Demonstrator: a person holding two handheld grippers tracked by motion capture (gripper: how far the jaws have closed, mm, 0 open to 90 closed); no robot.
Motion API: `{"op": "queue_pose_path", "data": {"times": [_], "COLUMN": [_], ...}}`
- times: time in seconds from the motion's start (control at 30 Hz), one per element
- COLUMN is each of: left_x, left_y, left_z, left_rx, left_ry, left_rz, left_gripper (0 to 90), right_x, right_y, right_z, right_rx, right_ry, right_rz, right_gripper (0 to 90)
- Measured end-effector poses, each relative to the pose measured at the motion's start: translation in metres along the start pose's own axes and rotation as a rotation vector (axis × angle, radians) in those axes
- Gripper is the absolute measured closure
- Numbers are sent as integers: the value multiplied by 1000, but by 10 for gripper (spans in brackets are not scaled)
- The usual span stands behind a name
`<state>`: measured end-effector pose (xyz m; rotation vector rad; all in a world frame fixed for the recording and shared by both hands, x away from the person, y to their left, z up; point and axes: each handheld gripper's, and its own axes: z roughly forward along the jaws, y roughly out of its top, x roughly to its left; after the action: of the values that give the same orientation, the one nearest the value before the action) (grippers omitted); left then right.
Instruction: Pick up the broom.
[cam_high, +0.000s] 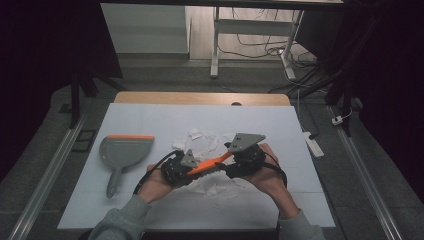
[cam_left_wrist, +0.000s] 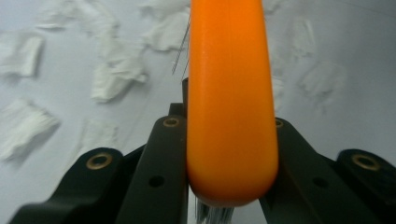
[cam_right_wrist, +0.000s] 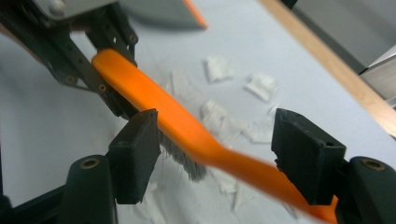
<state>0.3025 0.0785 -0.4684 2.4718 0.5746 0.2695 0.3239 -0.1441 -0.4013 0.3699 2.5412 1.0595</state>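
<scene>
An orange hand brush (cam_high: 210, 164) with grey bristles hangs level above the white table cover, between my two grippers. My left gripper (cam_high: 189, 170) is shut on one end of it; in the left gripper view the orange brush (cam_left_wrist: 231, 102) fills the gap between the black jaws of the left gripper (cam_left_wrist: 224, 128). My right gripper (cam_high: 227, 166) is open. In the right gripper view its jaws stand wide apart around the brush (cam_right_wrist: 154, 100) without pressing on it, and the right gripper (cam_right_wrist: 217, 140) faces the left gripper (cam_right_wrist: 100, 74). Torn white paper scraps (cam_high: 202, 140) lie beneath.
A grey dustpan (cam_high: 125, 150) with an orange lip lies on the left of the table, handle toward the person. Paper scraps (cam_left_wrist: 114, 79) (cam_right_wrist: 219, 67) are scattered mid-table. The table's wooden far edge (cam_high: 200, 97) shows beyond the cover. A power strip (cam_high: 313, 142) lies on the floor at right.
</scene>
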Motion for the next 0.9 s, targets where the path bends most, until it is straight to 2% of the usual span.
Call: {"op": "queue_pose_path", "data": {"times": [0.07,0.23,0.33,0.43,0.57,0.63,0.77,0.83,0.9], "left_x": [-4,-9,-11,-12,-15,-15,-11,-9,-6], "left_y": [2,4,5,6,7,7,5,3,1], "left_z": [2,6,6,4,3,4,4,2,-1], "left_rx": [20,35,43,43,39,43,34,17,-14], "left_ry": [7,3,-8,-18,-34,-37,-58,-50,-21], "left_rz": [21,48,68,85,105,119,126,131,127], "left_gripper": [802,802,802,802,801,801,792,774,742], "right_x": [4,10,11,12,13,15,17,19,19], "right_y": [0,-2,-5,-7,-9,-10,-10,-11,-11], "right_z": [6,22,29,33,38,39,39,39,39], "right_rx": [39,130,174,224,253,268,283,292,291], "right_ry": [17,89,133,152,170,190,210,215,213], "right_rz": [-17,-65,-81,-93,-135,-133,-157,-185,-186], "right_gripper": [320,354,406,442,524,554,603,636,654]}}
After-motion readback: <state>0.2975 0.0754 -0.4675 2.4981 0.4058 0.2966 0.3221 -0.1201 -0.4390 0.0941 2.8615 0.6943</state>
